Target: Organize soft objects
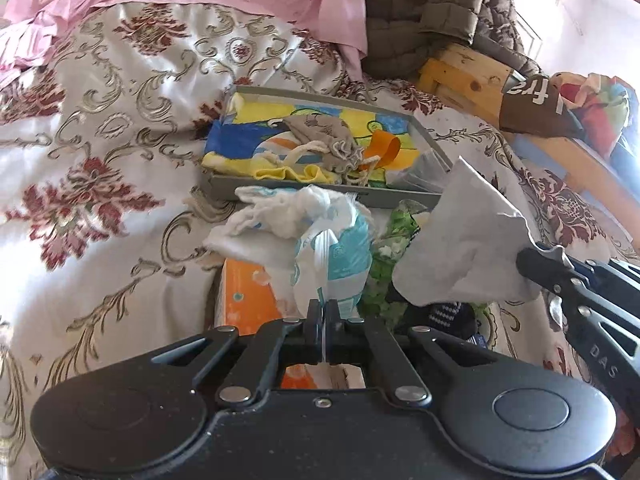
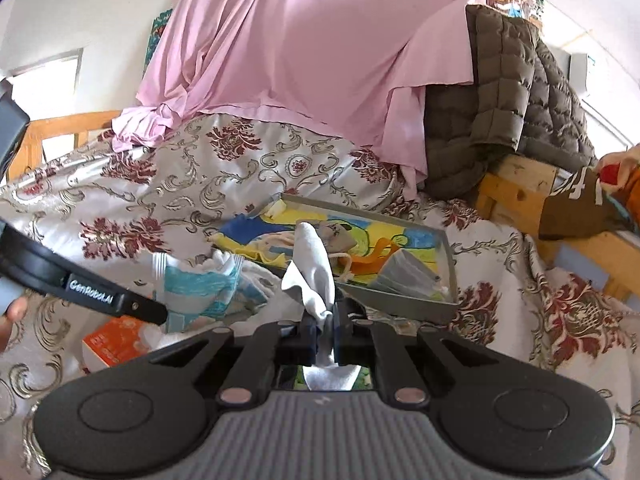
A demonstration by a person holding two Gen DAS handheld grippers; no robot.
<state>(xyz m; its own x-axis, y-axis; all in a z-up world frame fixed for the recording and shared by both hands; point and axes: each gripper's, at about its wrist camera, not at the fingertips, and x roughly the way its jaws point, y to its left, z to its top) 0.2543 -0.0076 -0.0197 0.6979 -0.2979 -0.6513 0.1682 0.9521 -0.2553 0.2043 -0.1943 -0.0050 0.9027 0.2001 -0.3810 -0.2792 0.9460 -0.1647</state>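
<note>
We hold two soft things above the bed. Our right gripper (image 2: 325,322) has its jaws pinching a pale grey cloth (image 2: 314,272), which stands up from the jaws in a crumpled fold; in the left wrist view the same pale grey cloth (image 1: 468,240) hangs at the right, gripped by the right gripper (image 1: 532,270). Our left gripper (image 1: 324,314) has its jaws pressed together on the thin edge of a white and teal plastic pack (image 1: 340,248), with white cottony wadding (image 1: 276,210) spilling from its far end. From the right wrist view the pack (image 2: 200,284) sits to the left, held by the left gripper (image 2: 158,314).

Under the pack lies an orange box (image 1: 248,292), and just right of it a green patterned fabric (image 1: 394,240). Just beyond them sits a grey tray (image 1: 430,136) on the bed, holding a bright yellow and blue printed cloth (image 1: 248,140), a grey drawstring pouch (image 1: 332,140), an orange strip (image 1: 384,148) and some folded grey pieces (image 2: 404,272) at its right near corner.

All of this rests on a cream bedspread with red floral pattern (image 1: 100,140). At the far side a pink sheet (image 2: 304,52) drapes down, with a brown quilted jacket (image 2: 504,108) to its right over a wooden frame (image 1: 468,76).
</note>
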